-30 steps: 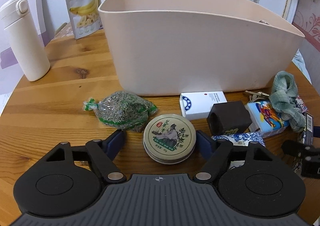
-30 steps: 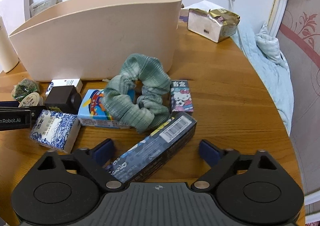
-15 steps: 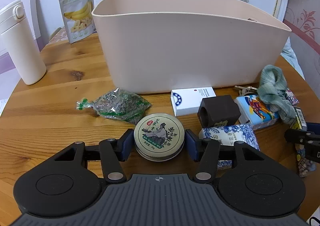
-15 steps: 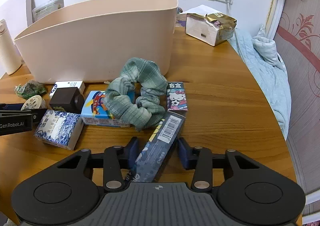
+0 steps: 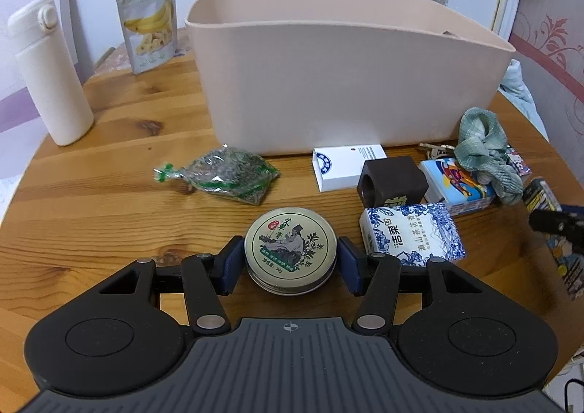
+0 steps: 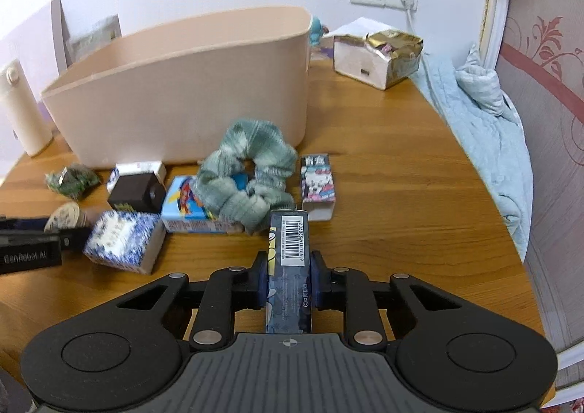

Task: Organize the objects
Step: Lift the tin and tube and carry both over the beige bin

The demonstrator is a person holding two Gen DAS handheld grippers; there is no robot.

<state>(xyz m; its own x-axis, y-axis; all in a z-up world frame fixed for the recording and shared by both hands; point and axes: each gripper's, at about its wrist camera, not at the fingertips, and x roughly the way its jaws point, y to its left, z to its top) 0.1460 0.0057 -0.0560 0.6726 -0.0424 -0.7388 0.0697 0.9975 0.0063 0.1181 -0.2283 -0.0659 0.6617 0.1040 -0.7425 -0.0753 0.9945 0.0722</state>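
Wooden tabletop (image 5: pixel 91 194) carried the clutter. Nearest you, your left gripper (image 5: pixel 290 259) pinched the round balm tin (image 5: pixel 290 250) by its rim; your right gripper (image 6: pixel 288 279) clamped the dark barcoded box (image 6: pixel 289 267), apparently just above the wood. Beyond lay the green scrunchie (image 6: pixel 248 175), then the beige bin (image 5: pixel 346 84). Best practice: raise both level, clear the rim before releasing.

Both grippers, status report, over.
Left gripper shut on round tin. Right gripper shut on dark box. Beige bin ahead, open top. Scrunchie between dark box and bin.
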